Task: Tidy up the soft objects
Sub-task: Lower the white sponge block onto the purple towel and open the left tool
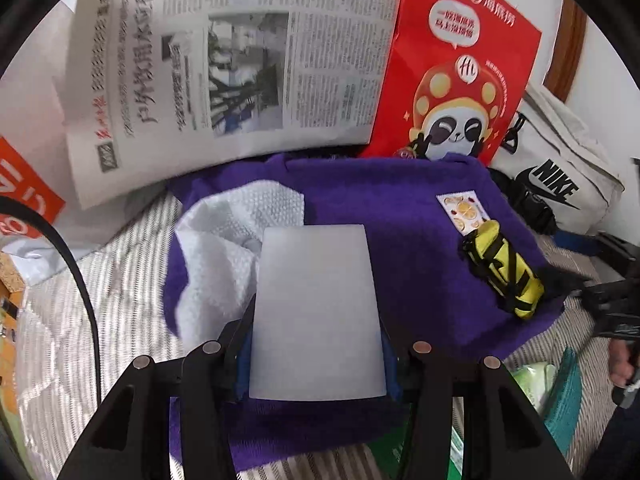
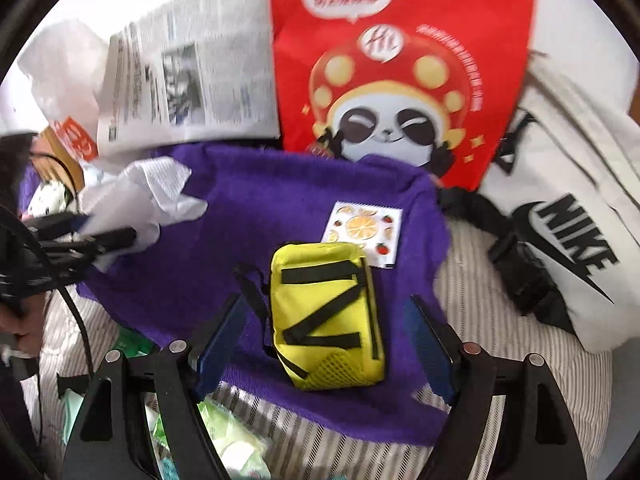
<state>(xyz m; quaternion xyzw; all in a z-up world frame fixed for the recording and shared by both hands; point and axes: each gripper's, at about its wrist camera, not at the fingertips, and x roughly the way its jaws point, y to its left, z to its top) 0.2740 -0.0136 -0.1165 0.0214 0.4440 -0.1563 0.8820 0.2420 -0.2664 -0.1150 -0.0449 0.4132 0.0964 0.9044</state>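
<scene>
A purple towel (image 1: 400, 216) lies spread on the striped bed. My left gripper (image 1: 316, 360) is shut on a flat frosted white sheet (image 1: 316, 312) and holds it over the towel, next to a crumpled white cloth (image 1: 224, 240). A small yellow pouch with black straps (image 1: 504, 268) lies on the towel's right side. In the right wrist view my right gripper (image 2: 326, 340) is open, its jaws on either side of the yellow pouch (image 2: 324, 312), above it. The white cloth (image 2: 148, 192) shows at the left by the left gripper.
A fruit-print packet (image 2: 364, 232) lies on the towel behind the pouch. A newspaper (image 1: 224, 68), a red panda bag (image 1: 460, 76) and a white Nike bag (image 2: 568, 216) stand behind the towel. Green packets (image 2: 224, 428) lie at the near edge.
</scene>
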